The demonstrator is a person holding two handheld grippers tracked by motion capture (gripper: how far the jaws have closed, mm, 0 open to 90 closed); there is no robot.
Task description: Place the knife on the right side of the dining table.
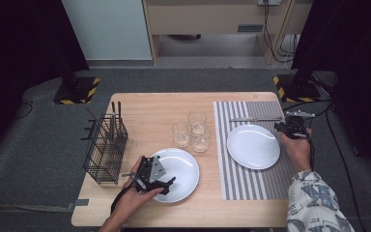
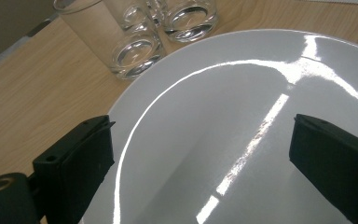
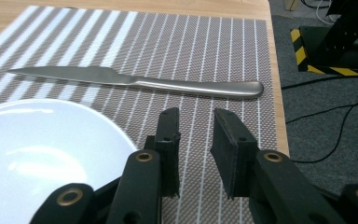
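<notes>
A white plate [image 1: 181,164] lies near the table's front edge, left of centre. My left gripper [image 1: 166,186] hovers over its near-left rim, open wide, and in the left gripper view the jaws [image 2: 200,154] straddle the plate's glossy surface [image 2: 242,93] with nothing between them. A second white plate [image 1: 253,146] rests on a grey striped placemat [image 1: 251,186] at the right. A steel knife [image 1: 256,119] lies on the mat beyond that plate. My right gripper [image 1: 284,126] sits at the plate's far right; its jaws [image 3: 196,116] stand a narrow gap apart, empty, just short of the knife [image 3: 135,81].
Three clear glasses [image 1: 192,130] stand in a cluster between the two plates, close beyond the left plate [image 2: 135,51]. A black wire basket [image 1: 105,150] holding cutlery stands at the table's left edge. The wooden table [image 1: 145,106] ends just right of the placemat [image 3: 191,46].
</notes>
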